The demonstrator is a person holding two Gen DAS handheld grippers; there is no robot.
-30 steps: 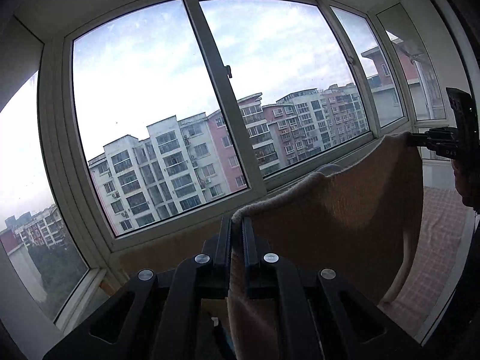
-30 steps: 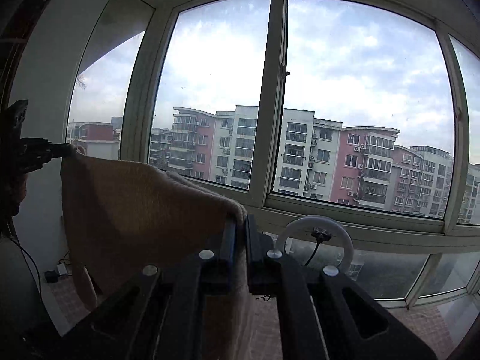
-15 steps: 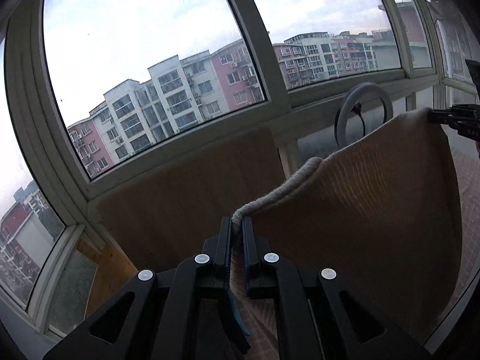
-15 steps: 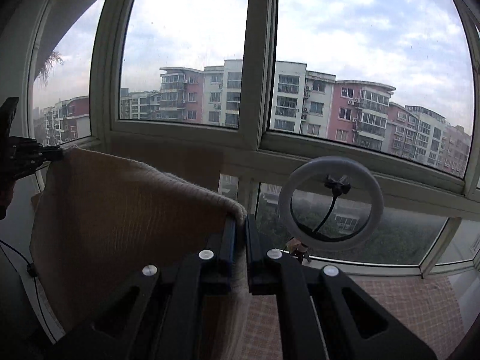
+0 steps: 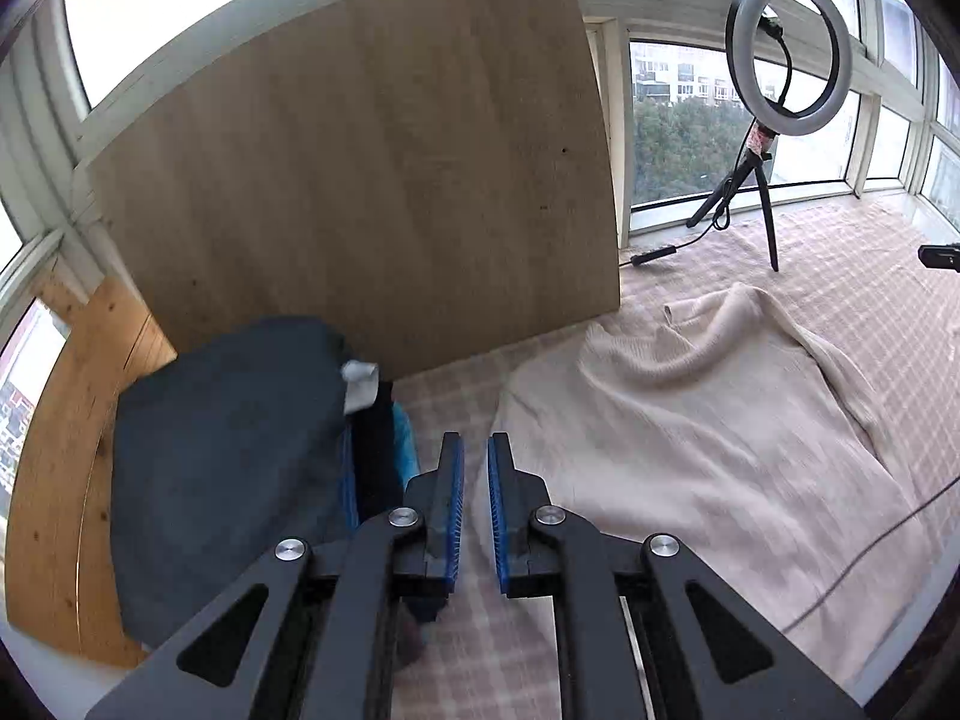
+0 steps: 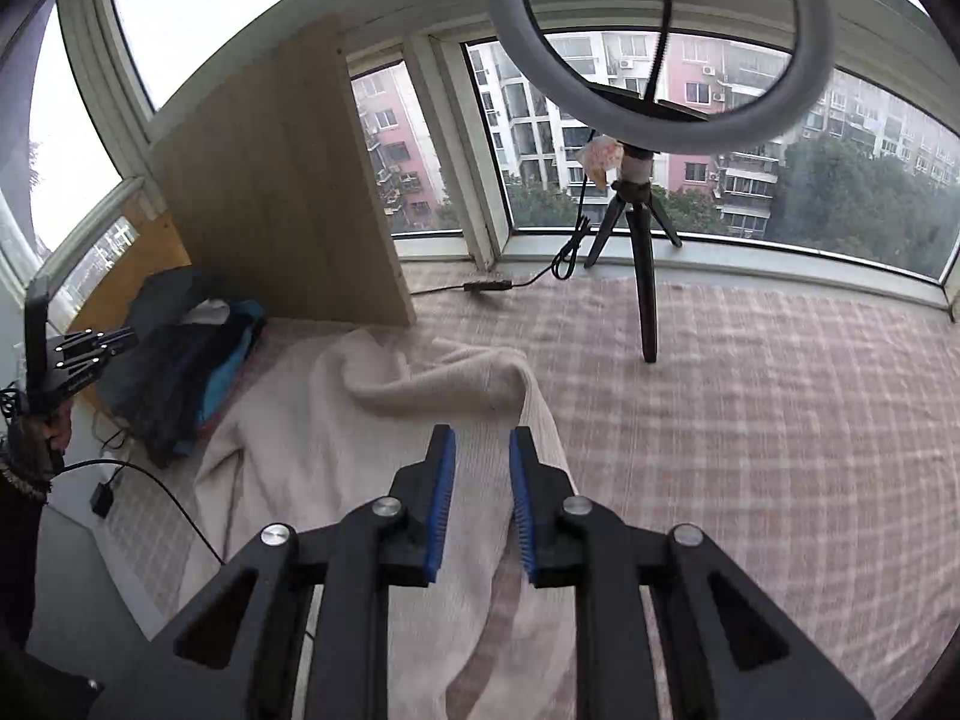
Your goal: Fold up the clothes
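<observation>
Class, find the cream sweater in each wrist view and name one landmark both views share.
Left wrist: cream sweater spreads across the right half, right of the gripper.
Right wrist: cream sweater lies centre-left, running beneath the open jaws.
Shared landmark: the ring light on its tripod by the window.

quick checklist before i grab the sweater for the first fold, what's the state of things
1. Left gripper open and empty: ok.
2. Right gripper open and empty: ok.
3. Cream sweater lying on the checked cloth: ok.
4. Sweater spread flat: not ok, its far edge is bunched and rolled over.
5. Sleeves laid out: cannot tell.
6. Space around it: not ok, dark clothes pile lies close on the left and a cable runs at its edge.
</observation>
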